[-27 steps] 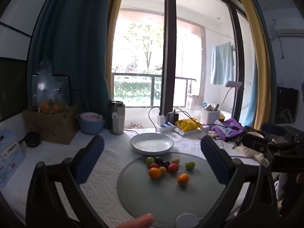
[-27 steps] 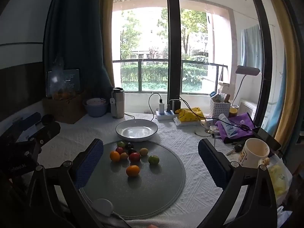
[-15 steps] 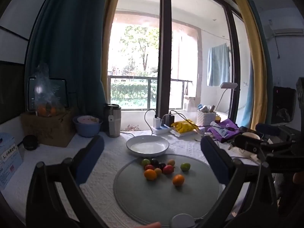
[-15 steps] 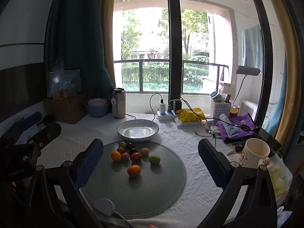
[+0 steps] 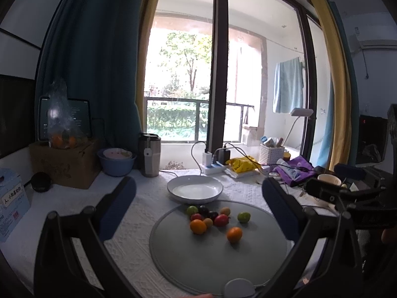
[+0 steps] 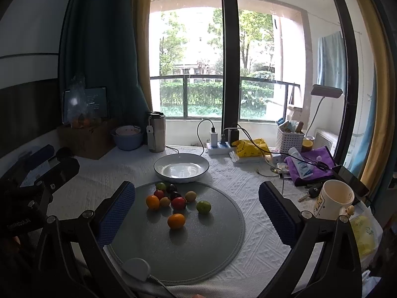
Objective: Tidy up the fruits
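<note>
Table (image 6: 248,186) w/ white cloth: round gray mat (image 6: 198,248), white bowl (image 6: 181,167), mug (image 6: 332,200).

mat (image 6: 211,243) front open, bowl (image 6: 181,167) behind fruits (image 6: 177,202), mug (image 6: 332,200) right

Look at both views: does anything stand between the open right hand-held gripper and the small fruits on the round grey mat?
Nothing visible does. The right hand-held gripper is open and empty, and the fruits lie in the open on the mat. The white plate sits just behind them, also unblocked.
</note>
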### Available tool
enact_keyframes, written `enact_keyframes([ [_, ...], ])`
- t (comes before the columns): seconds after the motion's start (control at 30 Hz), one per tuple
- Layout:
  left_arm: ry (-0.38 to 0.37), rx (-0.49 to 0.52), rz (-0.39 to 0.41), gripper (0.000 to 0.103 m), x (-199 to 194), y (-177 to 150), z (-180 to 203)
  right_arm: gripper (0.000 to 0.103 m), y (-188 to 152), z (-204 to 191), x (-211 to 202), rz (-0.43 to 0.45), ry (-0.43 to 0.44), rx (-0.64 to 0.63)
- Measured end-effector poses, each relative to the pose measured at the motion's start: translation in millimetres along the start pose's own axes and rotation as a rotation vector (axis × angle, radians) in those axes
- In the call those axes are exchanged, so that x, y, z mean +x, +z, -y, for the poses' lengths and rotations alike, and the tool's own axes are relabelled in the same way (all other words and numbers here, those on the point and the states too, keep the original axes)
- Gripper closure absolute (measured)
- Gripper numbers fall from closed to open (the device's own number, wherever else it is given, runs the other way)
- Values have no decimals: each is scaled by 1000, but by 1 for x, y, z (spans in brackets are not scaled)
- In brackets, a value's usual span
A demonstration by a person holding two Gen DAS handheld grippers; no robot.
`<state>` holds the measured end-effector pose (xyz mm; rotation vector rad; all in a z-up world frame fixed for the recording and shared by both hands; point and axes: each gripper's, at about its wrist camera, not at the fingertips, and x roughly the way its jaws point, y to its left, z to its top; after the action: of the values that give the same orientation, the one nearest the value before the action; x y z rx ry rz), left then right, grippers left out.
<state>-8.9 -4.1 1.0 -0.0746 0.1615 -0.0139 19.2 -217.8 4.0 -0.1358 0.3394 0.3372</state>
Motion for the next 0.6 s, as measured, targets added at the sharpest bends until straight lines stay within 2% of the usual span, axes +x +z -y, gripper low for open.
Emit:
enact_keyframes([
  [0.6, -7, -8, 4, 1, -2, 1, -3, 1, -2, 0, 2, -1, -1, -14],
])
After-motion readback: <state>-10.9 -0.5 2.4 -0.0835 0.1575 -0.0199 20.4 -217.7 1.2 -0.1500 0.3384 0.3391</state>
